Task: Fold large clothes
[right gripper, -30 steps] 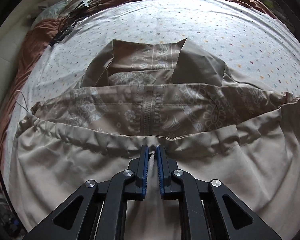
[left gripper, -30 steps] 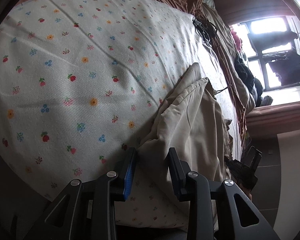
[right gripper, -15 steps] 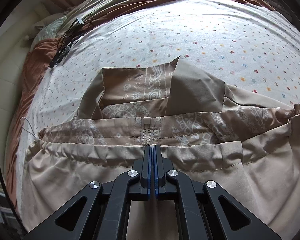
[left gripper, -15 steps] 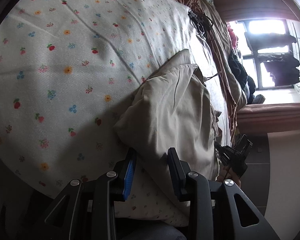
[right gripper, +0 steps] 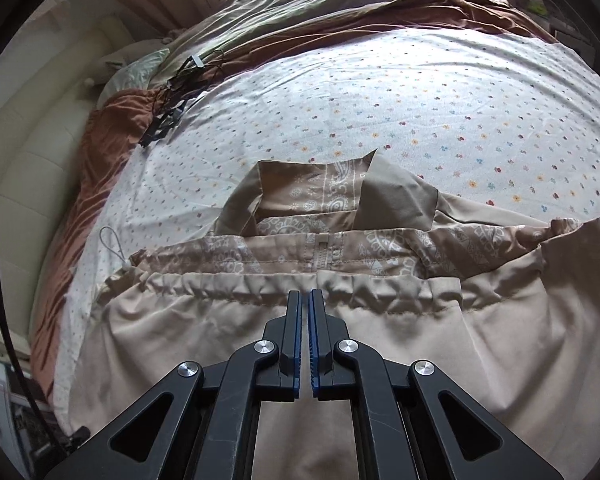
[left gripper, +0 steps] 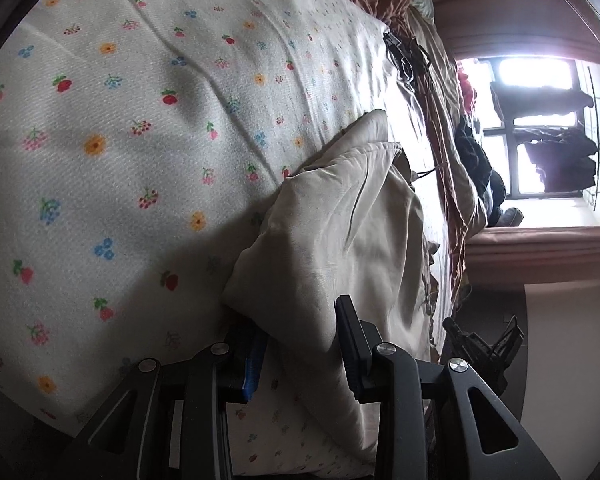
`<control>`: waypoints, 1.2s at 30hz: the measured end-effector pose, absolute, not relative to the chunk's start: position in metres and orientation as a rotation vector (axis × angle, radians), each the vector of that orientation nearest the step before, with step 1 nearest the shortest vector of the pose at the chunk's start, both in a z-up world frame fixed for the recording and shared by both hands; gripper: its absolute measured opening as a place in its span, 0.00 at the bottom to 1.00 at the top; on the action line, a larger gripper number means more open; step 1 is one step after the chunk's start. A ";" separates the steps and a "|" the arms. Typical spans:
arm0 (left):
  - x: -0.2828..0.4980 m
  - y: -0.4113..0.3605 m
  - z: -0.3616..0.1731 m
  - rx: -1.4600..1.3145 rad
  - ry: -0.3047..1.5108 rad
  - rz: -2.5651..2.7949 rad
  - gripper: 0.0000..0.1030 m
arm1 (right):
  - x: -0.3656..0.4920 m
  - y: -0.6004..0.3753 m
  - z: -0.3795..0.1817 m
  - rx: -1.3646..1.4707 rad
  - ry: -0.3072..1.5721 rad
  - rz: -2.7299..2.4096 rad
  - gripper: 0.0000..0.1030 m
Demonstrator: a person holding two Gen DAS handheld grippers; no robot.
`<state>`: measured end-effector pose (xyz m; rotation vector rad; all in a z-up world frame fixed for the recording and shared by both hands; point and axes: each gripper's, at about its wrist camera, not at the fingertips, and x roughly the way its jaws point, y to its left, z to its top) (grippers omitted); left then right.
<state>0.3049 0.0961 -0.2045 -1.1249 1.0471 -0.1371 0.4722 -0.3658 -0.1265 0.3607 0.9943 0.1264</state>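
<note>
Lifting: I'm raising right tool, now pinched shut, apparently on jacket hem.
Left tool: part-open, gripping jacket fold.

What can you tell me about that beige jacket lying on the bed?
The beige jacket is thin, smooth fabric with a paisley-print lining, a centre zipper, a gathered drawstring hem and a white cord loop at one end. It lies spread on the flowered sheet, partly folded. The left gripper has a bunched edge between its fingers; the right gripper is shut over the hem.
</note>
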 end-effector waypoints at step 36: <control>0.336 0.097 -0.197 -1.120 1.022 -0.231 0.81 | 0.320 -0.362 -0.153 0.399 1.028 0.210 0.22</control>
